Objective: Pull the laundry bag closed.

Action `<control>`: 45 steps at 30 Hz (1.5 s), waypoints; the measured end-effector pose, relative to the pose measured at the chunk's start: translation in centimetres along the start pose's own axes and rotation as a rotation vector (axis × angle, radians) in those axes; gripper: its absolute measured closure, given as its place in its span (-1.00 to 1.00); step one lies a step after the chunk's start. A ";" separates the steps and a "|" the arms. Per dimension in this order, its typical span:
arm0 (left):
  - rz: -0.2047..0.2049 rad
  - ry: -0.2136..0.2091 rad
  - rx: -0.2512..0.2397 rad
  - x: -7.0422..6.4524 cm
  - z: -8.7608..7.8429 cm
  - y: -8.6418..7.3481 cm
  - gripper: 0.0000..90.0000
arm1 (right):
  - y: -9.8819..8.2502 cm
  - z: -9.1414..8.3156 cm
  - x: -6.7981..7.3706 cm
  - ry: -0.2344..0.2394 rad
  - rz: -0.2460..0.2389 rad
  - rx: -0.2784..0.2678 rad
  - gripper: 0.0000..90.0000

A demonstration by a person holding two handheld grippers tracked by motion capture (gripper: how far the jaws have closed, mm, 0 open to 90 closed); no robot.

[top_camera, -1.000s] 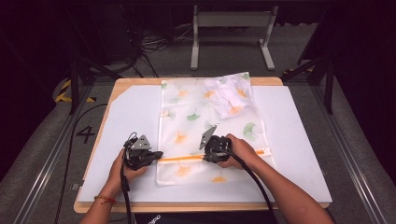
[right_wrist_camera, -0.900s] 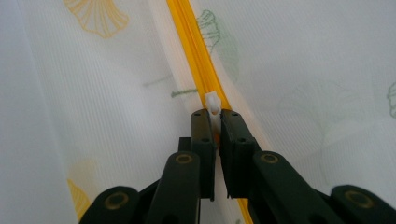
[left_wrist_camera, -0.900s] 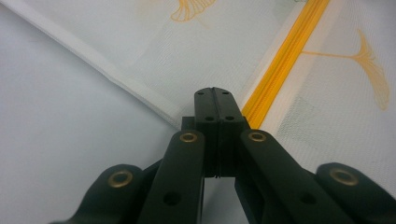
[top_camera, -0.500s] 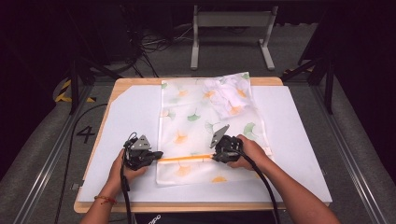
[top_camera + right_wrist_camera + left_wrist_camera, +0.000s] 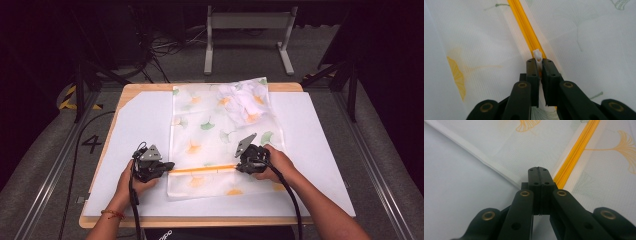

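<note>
A white mesh bag printed with orange and green ginkgo leaves lies flat on the white board, with white cloth bunched inside at its far right. An orange zipper runs across its near part. My left gripper sits at the zipper's left end, shut on the bag's edge beside the zipper. Toward the zipper's right stretch, my right gripper is shut on the small white zipper pull, with the zipper running on ahead of it.
The white board lies on a wooden table. Bare board lies left and right of the bag. A metal stand and cables sit on the floor behind the table.
My right gripper has slid rightward along the zipper with the pull. The left gripper has held still at the zipper's left end.
</note>
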State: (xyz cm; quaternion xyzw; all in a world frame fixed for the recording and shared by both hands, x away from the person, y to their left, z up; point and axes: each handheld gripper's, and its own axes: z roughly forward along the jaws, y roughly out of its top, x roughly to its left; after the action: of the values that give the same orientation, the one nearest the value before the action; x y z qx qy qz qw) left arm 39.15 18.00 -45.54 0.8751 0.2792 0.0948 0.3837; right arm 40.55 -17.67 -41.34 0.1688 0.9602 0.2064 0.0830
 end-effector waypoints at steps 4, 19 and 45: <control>-0.002 0.001 0.000 0.0 0.0 0.0 1.00 | -0.7 -0.6 -0.3 0.001 0.021 -0.011 0.88; 0.002 -0.004 0.003 0.1 0.0 0.0 1.00 | -3.6 -1.9 -1.1 -0.032 0.067 -0.004 0.88; -0.007 -0.010 -0.004 0.1 0.0 0.0 1.00 | -8.5 -4.4 -2.6 -0.092 0.159 0.009 0.88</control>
State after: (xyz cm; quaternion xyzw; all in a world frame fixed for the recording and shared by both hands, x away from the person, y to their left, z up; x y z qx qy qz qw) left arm 39.24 18.08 -45.59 0.8737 0.2801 0.0898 0.3874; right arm 39.52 -27.49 -40.75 0.2543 0.9398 0.2002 0.1095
